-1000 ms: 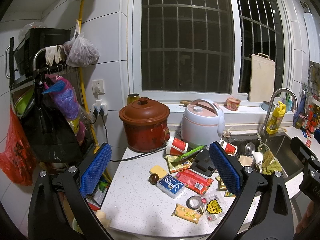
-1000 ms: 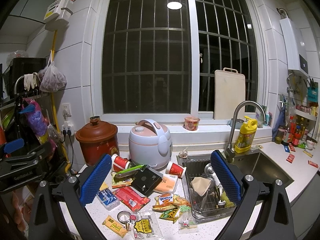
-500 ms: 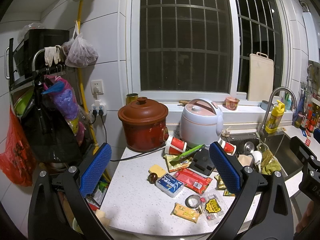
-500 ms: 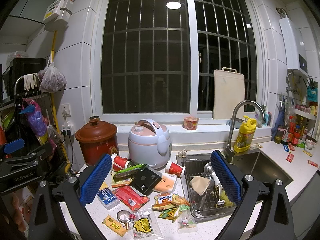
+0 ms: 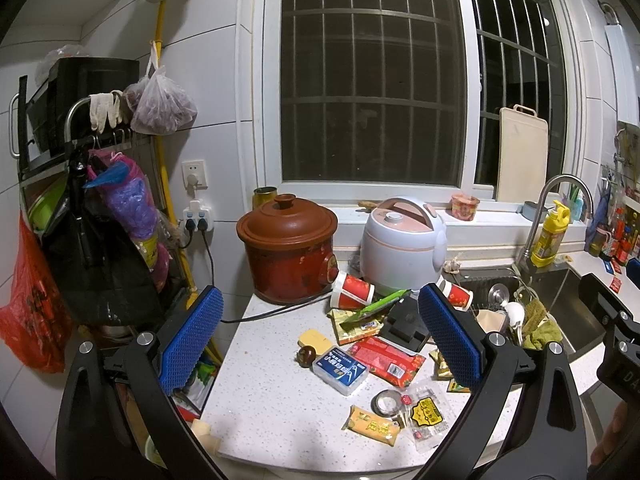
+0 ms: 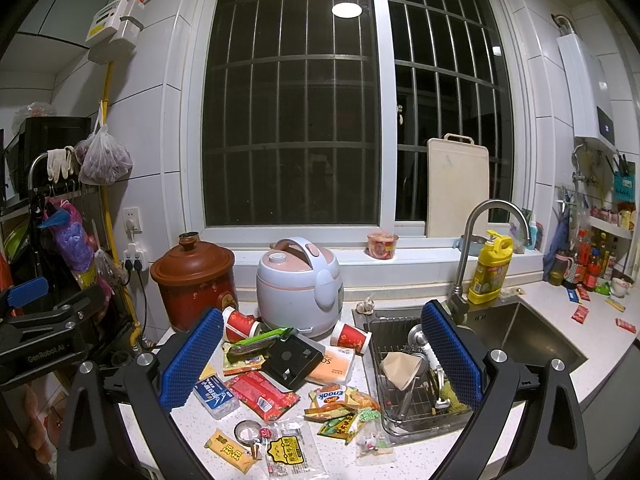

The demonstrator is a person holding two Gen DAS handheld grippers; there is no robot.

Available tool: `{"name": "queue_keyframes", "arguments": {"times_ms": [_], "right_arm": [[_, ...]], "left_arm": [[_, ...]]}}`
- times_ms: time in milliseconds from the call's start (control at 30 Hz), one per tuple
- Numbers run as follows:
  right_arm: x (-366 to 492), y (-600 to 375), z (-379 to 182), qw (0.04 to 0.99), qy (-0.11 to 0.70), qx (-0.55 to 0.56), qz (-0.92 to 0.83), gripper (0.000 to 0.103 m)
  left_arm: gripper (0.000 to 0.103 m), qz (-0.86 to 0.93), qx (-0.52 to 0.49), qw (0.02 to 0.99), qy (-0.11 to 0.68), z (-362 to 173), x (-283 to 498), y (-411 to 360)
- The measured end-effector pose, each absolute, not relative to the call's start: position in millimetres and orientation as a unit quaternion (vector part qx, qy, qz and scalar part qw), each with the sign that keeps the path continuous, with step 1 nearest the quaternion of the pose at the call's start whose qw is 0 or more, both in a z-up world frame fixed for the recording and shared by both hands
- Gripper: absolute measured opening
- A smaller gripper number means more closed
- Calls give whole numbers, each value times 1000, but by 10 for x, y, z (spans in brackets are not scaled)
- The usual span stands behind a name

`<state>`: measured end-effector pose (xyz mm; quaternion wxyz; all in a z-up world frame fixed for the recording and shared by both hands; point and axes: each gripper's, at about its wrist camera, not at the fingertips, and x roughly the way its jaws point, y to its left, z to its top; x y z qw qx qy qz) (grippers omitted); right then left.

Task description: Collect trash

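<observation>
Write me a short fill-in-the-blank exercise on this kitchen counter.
1. The rice cooker stands right of the brown ____.
2. The yellow soap bottle stands beside the ____.
3. The cutting board leans against the ____.
4. The jaws of both grippers, left and right, are ____.

Missing words: clay pot; faucet; window; open

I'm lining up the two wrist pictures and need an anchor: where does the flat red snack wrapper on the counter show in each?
Left wrist: the flat red snack wrapper lies right of centre, just right of the blue-and-white tissue pack.
Right wrist: the wrapper lies left of centre, low, again right of that pack.
Shared landmark: the white-and-pink rice cooker behind it.
</observation>
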<state>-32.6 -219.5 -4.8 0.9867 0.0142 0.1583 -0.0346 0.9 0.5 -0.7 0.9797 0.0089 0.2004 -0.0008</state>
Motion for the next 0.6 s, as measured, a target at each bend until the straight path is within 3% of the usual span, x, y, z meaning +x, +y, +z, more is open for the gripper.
{"name": "queue_keyframes", "arguments": {"times_ms": [367,600], "right_arm": [[-324,-2238,-26,986,160,13,-35,98],[-229,-2340,-217,978,203,21,-53,98]], "left_arm": [[96,-5,11,977,212,-57,38,-16],[96,-28,7,944,328,-582,307,51]]}}
